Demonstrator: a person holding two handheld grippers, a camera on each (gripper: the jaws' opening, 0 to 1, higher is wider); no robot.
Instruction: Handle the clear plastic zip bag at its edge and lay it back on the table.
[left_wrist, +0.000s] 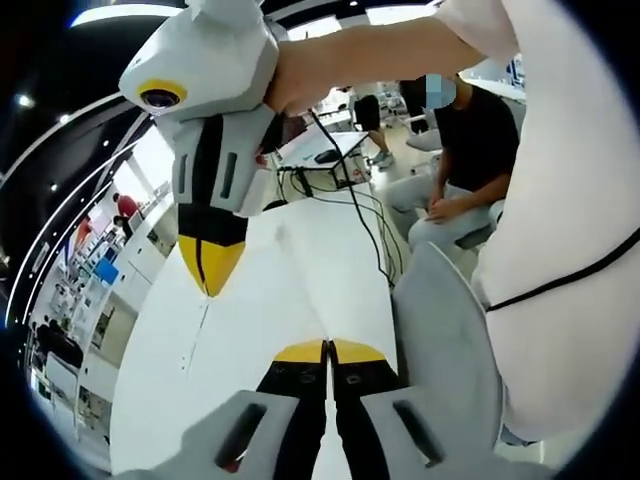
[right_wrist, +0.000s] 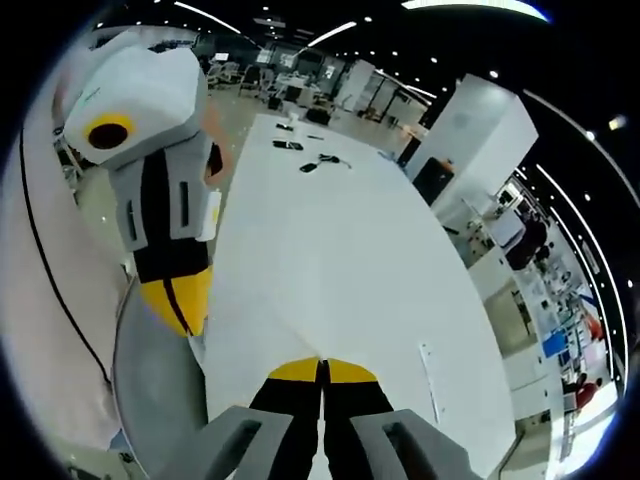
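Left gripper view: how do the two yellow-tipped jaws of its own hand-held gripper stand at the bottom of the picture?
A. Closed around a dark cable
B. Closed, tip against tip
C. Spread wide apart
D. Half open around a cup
B: the left hand-held gripper has its yellow tips meeting along a thin dark seam, above the white table, with no cable or cup between them.

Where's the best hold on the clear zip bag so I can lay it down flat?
Hold the clear zip bag by its edge, near both ends, coming from the near side. It's a limp flat film, so only a taut edge keeps it spread over the table. The left gripper and right gripper look shut there.
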